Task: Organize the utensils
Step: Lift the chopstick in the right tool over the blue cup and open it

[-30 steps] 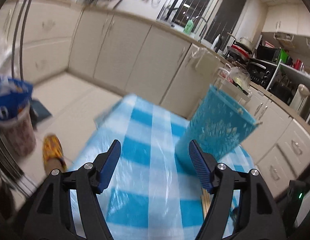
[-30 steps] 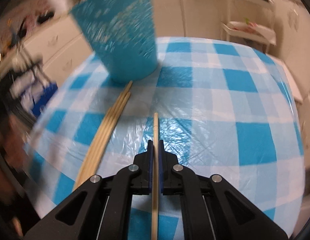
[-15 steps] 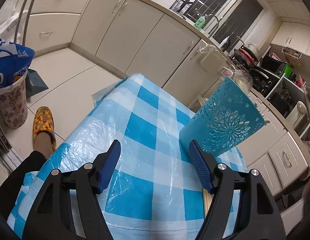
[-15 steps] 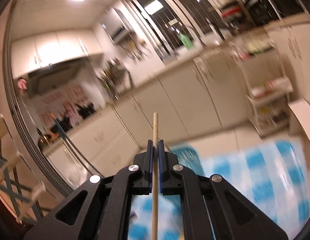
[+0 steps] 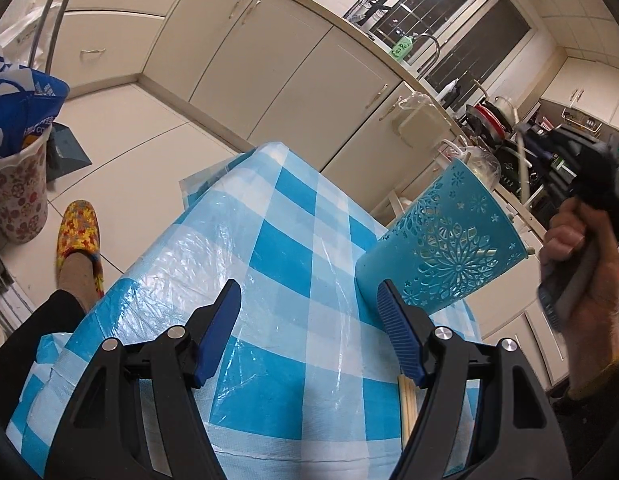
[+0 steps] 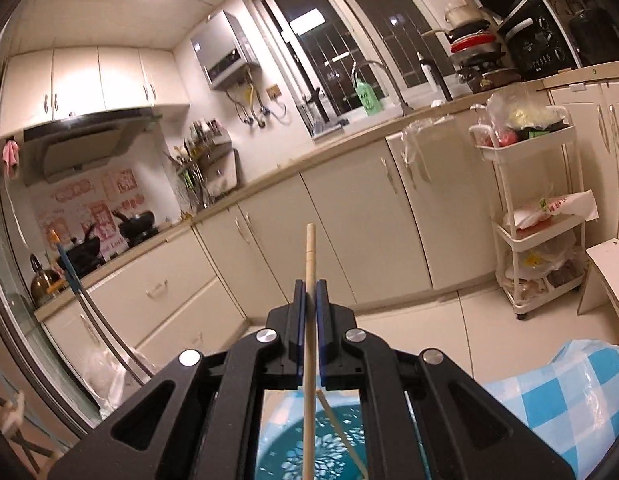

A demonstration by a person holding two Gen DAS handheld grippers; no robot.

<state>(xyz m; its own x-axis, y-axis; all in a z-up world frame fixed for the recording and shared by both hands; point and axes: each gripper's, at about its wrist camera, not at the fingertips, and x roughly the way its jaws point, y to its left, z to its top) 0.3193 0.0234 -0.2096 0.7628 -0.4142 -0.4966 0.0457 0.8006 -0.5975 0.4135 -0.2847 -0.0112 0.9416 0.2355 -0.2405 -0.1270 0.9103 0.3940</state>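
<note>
Chopsticks are the task's things, and one chopstick [image 6: 309, 280] sits pinched between the blue pads of the right gripper [image 6: 309, 300], whose jaws are pressed together on it. The stick runs lengthwise along the gripper, its blunt end sticking out toward twelve o'clock past the fingertips and its other end reaching down toward six o'clock over the open mouth of the blue holder [image 6: 333, 444], seen from above in the right wrist view. Inside that holder one more thin stick [image 6: 341, 432] leans at about five o'clock from the gripped one.

In the left wrist view the left gripper [image 5: 309, 328] stands with its jaws spread wide and nothing between them; it hovers over the blue-and-white checked tablecloth [image 5: 293, 220]. The holder [image 5: 441, 248], a cut-out patterned cup, stands tilted in this view at about two o'clock from the left gripper, just beyond its right finger, and whether they touch cannot be told. A small bundle of chopsticks [image 5: 409, 412] lies on the cloth, mostly hidden under that same finger; at least two show, and the full count cannot be told. At three o'clock the person's right hand [image 5: 581, 272] grips the handle of the other tool. At nine o'clock one foot in a yellow patterned slipper [image 5: 79, 236] rests on the floor beside the table.
</note>
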